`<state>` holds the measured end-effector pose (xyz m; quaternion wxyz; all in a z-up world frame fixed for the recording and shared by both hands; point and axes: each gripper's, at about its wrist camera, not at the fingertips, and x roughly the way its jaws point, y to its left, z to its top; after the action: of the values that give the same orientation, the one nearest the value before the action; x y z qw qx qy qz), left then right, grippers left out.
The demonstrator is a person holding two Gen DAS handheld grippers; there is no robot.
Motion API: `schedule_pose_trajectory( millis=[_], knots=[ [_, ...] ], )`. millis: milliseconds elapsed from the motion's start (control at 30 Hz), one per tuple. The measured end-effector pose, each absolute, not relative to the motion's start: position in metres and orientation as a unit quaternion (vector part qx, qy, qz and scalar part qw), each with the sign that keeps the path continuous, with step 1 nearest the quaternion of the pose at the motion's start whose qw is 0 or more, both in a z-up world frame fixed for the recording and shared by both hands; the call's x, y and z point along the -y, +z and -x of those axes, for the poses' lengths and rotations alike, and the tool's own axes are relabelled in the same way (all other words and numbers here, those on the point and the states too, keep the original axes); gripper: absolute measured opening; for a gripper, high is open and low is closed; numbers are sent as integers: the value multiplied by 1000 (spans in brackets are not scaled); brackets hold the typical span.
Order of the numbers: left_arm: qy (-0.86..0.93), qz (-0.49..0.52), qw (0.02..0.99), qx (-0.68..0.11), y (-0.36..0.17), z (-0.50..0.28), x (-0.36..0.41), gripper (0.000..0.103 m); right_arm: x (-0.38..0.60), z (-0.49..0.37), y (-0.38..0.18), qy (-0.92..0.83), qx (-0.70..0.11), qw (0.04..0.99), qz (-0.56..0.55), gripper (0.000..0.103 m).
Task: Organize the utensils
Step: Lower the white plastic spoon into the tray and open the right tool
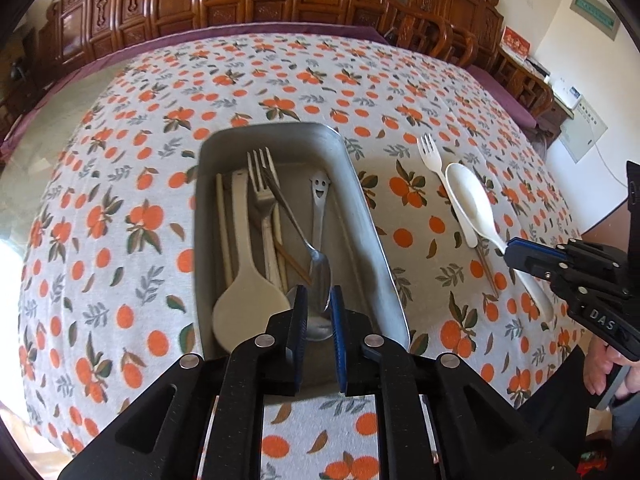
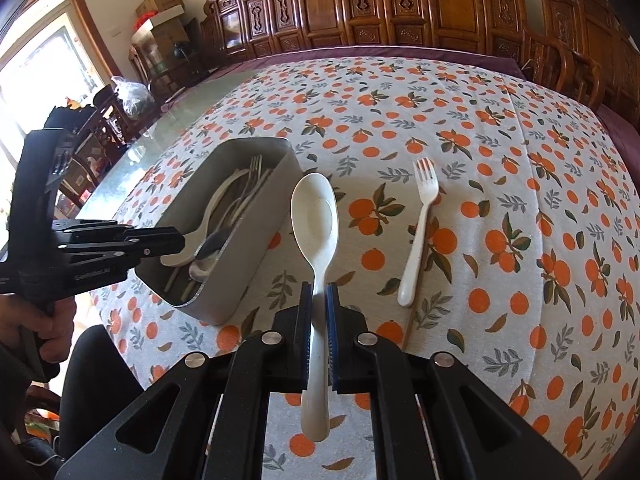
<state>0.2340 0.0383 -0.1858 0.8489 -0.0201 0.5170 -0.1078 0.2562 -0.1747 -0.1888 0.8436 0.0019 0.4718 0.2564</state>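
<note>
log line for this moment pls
left gripper: open over metal spoon in tray | right gripper: shut on white spoon | white fork: on tablecloth

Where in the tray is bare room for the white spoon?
The tray is crowded on its left: rice paddle, chopsticks, forks. Bare floor lies along its right wall, right of the smiley spoon. The white spoon hangs in the right gripper.

White cotton tablecloth (image 2: 500,152) printed with orange fruit, green-grey leaves — beyond the claw, a dull-grey metal box (image 1: 360,200).
</note>
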Motion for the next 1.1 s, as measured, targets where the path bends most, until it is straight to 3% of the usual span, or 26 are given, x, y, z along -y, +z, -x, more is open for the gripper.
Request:
schedule_pose_trajectory(
  millis=[267, 533, 633, 733, 800, 967, 1100],
  knots=[
    [-88, 34, 861, -500, -169, -217, -64, 18, 143, -256, -173, 279, -460, 843, 4, 8],
    [-68, 48, 869, -487, -158, -206, -91, 33, 101, -262, -164, 298, -455, 839, 11, 8],
    [-59, 49, 872, -484, -155, -204, -101, 45, 88, -265, -163, 302, -455, 838, 14, 8],
    [-51, 51, 873, -482, -153, -201, -110, 48, 75, -272, -165, 302, -460, 835, 9, 8],
    [-42, 52, 874, -481, -151, -200, -115, 69, 68, -275, -167, 301, -464, 833, 3, 8],
    [-27, 58, 877, -476, -151, -198, -128, 82, 53, -286, -174, 296, -477, 828, -12, 8],
    [-20, 60, 875, -479, -154, -198, -135, 86, 45, -296, -182, 289, -491, 821, -29, 8]
  ],
)
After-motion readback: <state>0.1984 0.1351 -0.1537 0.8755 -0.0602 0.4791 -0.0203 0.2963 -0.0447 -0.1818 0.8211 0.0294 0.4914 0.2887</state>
